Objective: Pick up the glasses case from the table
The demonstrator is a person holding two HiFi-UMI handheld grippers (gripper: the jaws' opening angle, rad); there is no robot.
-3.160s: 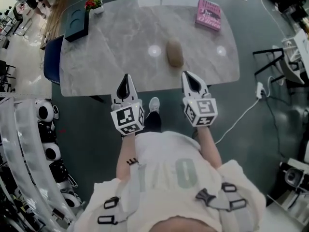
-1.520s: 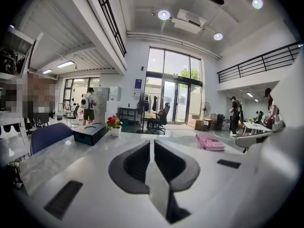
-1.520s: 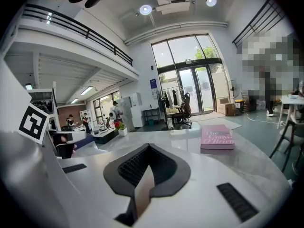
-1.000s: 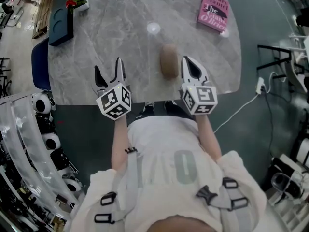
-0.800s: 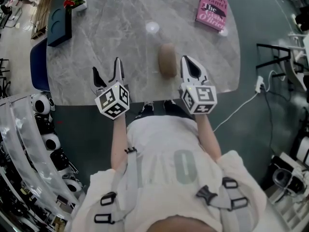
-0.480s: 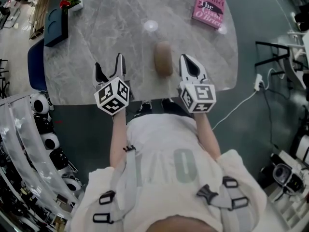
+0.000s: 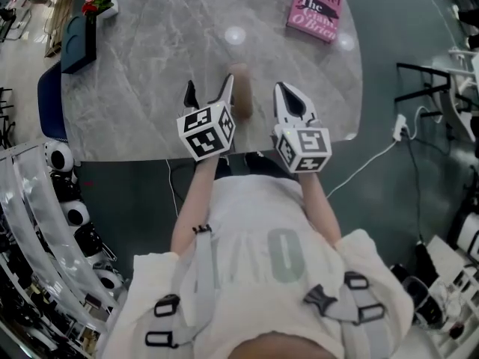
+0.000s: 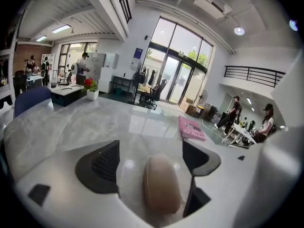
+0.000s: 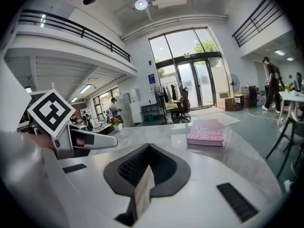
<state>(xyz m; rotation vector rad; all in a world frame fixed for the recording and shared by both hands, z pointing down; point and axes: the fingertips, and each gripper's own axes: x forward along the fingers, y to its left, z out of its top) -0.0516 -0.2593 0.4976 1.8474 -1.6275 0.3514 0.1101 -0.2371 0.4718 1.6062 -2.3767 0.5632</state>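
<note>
Lit brightly and evenly by daylight through tall glass doors (image 8: 178, 75) and round ceiling lamps (image 9: 141, 4). White glare spots on the glossy marble table (image 7: 150, 66); faint, soft shadows. Heavy fisheye bending, black corners in both gripper views, close foreground soft.

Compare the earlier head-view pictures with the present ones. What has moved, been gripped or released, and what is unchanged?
The left gripper has swung across toward the right gripper. Its jaws have just been opening wider, and they now straddle the glasses case without pressing on it. Nothing was gripped or released. The right gripper stays shut; the case and the pink book lie where they were on the table.
</note>
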